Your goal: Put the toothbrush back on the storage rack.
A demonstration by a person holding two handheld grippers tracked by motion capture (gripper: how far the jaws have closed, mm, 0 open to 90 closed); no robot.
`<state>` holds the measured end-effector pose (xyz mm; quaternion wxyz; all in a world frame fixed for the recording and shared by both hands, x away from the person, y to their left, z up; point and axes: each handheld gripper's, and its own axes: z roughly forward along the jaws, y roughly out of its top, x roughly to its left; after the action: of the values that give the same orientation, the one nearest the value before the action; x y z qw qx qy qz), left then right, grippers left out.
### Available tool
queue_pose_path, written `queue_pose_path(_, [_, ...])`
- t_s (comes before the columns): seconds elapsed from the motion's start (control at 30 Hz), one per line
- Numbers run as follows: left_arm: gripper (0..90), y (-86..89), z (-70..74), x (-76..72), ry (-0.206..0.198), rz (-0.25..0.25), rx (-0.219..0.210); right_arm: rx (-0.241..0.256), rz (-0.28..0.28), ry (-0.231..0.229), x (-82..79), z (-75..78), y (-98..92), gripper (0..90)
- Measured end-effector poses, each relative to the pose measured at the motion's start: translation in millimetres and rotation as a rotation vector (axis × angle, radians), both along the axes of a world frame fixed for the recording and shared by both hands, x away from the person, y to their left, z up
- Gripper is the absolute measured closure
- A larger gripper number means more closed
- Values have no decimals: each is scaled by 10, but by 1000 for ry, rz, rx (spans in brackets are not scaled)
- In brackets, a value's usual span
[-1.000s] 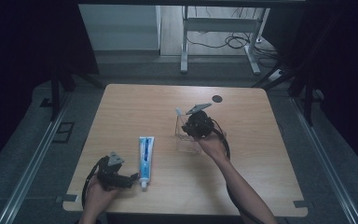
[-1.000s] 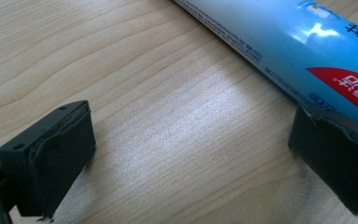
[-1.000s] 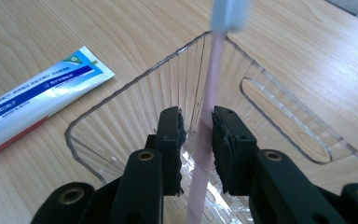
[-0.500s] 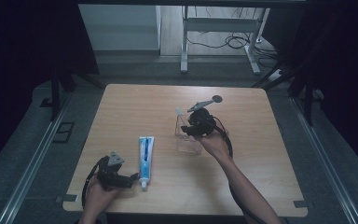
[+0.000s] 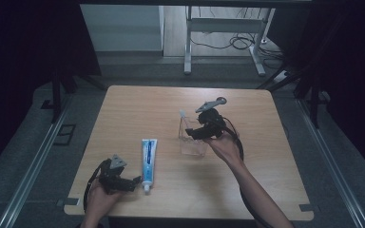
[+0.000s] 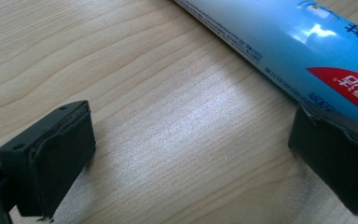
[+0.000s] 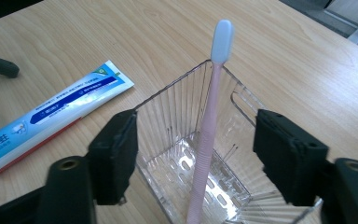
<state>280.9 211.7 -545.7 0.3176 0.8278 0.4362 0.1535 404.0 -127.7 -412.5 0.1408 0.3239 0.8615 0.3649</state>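
Note:
A clear ribbed plastic holder (image 5: 193, 142) stands near the table's middle, and a pink toothbrush (image 7: 209, 116) with a pale head (image 5: 182, 114) leans upright inside it. My right gripper (image 7: 198, 149) is open just above the holder (image 7: 177, 116). Its jaws straddle the rim and touch neither the holder nor the brush. A blue and white toothpaste tube (image 5: 148, 156) lies flat at the front left. My left gripper (image 5: 134, 182) rests open on the table beside the tube's cap end. In the left gripper view, one jaw sits against the edge of the tube (image 6: 298, 51), and only bare wood lies between the jaws.
The wooden table (image 5: 266, 156) has open surface on its right and far sides. A dark disc (image 5: 222, 100) lies near the far edge behind the right gripper. Cables trail from both grippers along the person's forearms.
The right gripper has shifted and tilted slightly over the holder. The left gripper, tube and holder have stayed where they were.

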Motion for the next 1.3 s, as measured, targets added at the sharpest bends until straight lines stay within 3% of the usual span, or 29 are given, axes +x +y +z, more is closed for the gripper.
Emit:
queue_pose_path(0.6, [5, -4, -3, 1, -3, 4, -6, -65, 1, -35, -216, 88, -195, 0])
queue_pose_path(1.3, [5, -2, -2, 1, -3, 2, -3, -92, -43, -92, -482, 42, -574, 0])
